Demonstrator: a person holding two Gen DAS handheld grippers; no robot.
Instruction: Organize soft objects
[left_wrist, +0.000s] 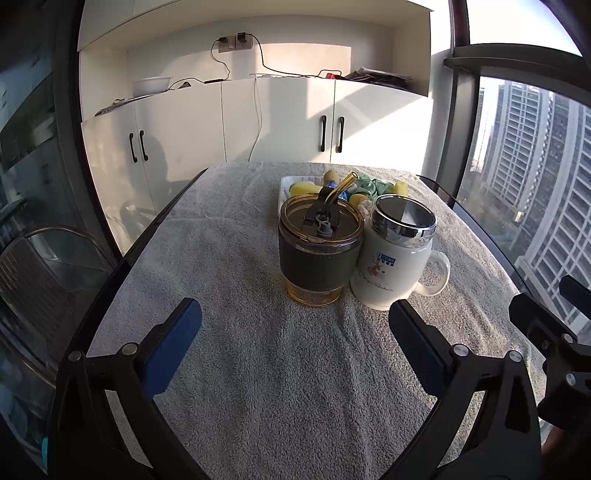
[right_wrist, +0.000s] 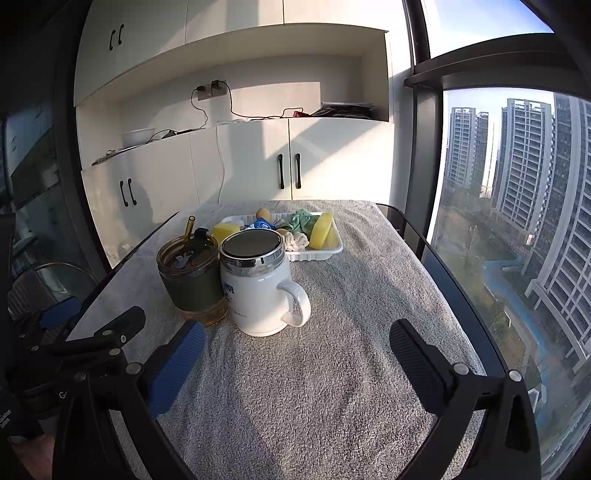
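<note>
A white tray (right_wrist: 317, 253) at the far end of the table holds soft things: yellow sponges (right_wrist: 320, 230), a green cloth (right_wrist: 301, 218), a white knitted piece (right_wrist: 297, 240) and a blue packet (right_wrist: 261, 224). The tray also shows in the left wrist view (left_wrist: 286, 181), mostly hidden behind two cups. My left gripper (left_wrist: 295, 317) is open and empty, low over the towel in front of the cups. My right gripper (right_wrist: 297, 339) is open and empty, just in front of the white mug. The left gripper also shows in the right wrist view at the left edge (right_wrist: 59, 314).
An amber glass tumbler with a dark sleeve and straw (left_wrist: 319, 251) (right_wrist: 192, 275) stands touching a white lidded mug (left_wrist: 397, 258) (right_wrist: 258, 284) mid-table. A grey towel (right_wrist: 332, 387) covers the glass table. White cabinets stand behind, a window at the right, a chair (left_wrist: 33, 280) at the left.
</note>
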